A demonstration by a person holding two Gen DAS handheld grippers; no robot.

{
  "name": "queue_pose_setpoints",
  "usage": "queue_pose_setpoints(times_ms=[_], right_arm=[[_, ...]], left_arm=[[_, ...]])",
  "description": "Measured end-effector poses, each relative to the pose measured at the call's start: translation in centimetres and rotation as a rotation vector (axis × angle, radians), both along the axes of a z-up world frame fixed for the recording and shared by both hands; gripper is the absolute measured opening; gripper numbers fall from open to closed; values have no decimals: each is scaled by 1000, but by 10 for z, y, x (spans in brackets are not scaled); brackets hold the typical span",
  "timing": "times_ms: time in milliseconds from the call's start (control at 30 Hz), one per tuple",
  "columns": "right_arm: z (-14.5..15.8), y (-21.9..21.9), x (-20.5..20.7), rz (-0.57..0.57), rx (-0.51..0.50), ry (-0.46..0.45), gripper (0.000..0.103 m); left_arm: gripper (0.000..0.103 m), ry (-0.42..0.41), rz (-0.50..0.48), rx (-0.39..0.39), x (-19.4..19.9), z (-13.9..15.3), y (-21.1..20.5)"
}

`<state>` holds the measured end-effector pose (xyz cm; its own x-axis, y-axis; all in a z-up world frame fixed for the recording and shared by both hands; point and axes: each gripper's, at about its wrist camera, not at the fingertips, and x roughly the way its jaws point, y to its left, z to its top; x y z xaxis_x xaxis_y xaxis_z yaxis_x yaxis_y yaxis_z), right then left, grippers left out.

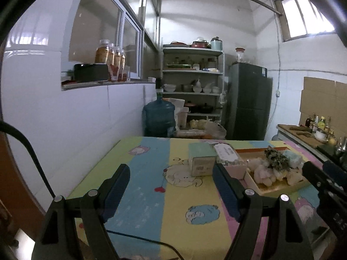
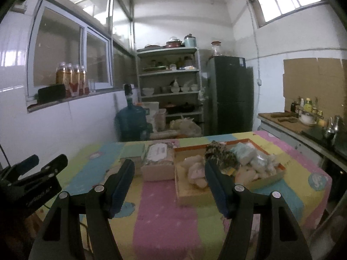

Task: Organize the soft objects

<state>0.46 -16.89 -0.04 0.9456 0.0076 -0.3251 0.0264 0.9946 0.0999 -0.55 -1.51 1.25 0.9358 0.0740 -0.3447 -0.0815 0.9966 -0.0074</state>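
Both tools, left tool [image 1: 171, 178] and right tool [image 2: 169, 174], gape wide, holding nothing. Pale, crumpled soft bundles [image 2: 196, 171] lie heaped in the shallow orange-rimmed cardboard tray [image 2: 269, 176] on the cartoon-print surface [image 2: 164, 212]. Likely light, limp, compressible; pinch a raised fold mid-bundle.

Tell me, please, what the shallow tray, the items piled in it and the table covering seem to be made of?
Tray: probably cardboard or thin wood, matt tan with an orange rim; flat straight walls.
Piled items: soft cloth or plush, pale and crumpled; the dark mottled piece looks like fabric too.
Table covering: likely printed cloth or vinyl, with cartoon panels and little sheen.
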Motion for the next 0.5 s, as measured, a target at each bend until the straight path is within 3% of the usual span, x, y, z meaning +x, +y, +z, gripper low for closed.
queue_pose_setpoints(times_ms=[500], right_arm=[[10,11,-32,4,-10,-10,69]], left_arm=[[78,-41,-40,-18,-33,9,1]])
